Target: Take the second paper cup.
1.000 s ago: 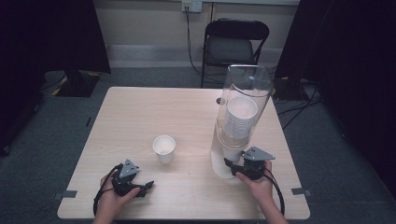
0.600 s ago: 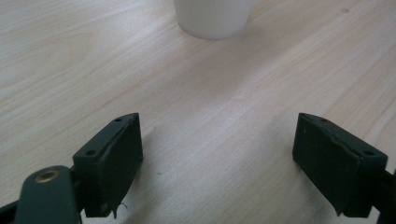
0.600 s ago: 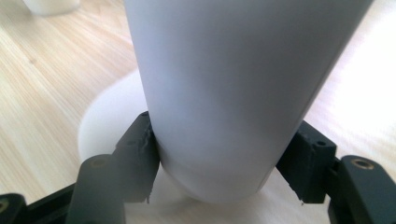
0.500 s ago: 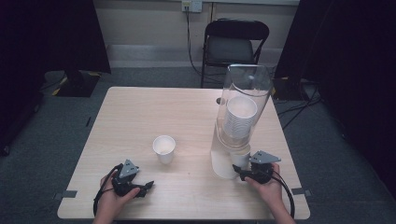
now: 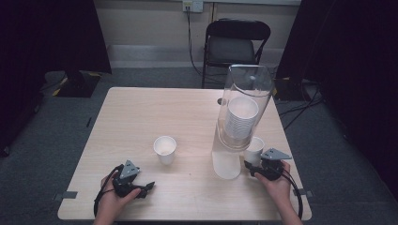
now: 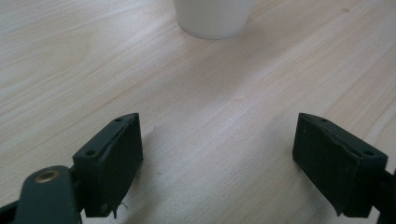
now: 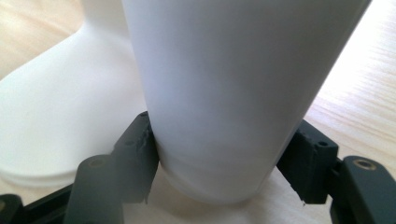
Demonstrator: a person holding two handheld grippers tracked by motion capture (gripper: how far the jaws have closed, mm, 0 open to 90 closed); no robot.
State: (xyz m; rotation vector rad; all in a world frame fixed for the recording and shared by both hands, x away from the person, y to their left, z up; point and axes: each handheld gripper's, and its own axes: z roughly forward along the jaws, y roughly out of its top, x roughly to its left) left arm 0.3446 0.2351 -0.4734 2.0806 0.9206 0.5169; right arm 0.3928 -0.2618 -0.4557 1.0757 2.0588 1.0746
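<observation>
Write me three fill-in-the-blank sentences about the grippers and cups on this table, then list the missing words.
1. The right gripper has its jaws around a white paper ____.
2. The clear dispenser holds a ____ of white cups.
3. The left gripper rests on the table with its jaws ____.

Missing words: cup; stack; open

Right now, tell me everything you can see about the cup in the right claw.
The paper cup is plain white and tapered, upright, its open rim up and its base at the wooden table. It stands beside the white base of the clear cup dispenser. The right claw grips its lower wall, one black jaw on each side.
</observation>
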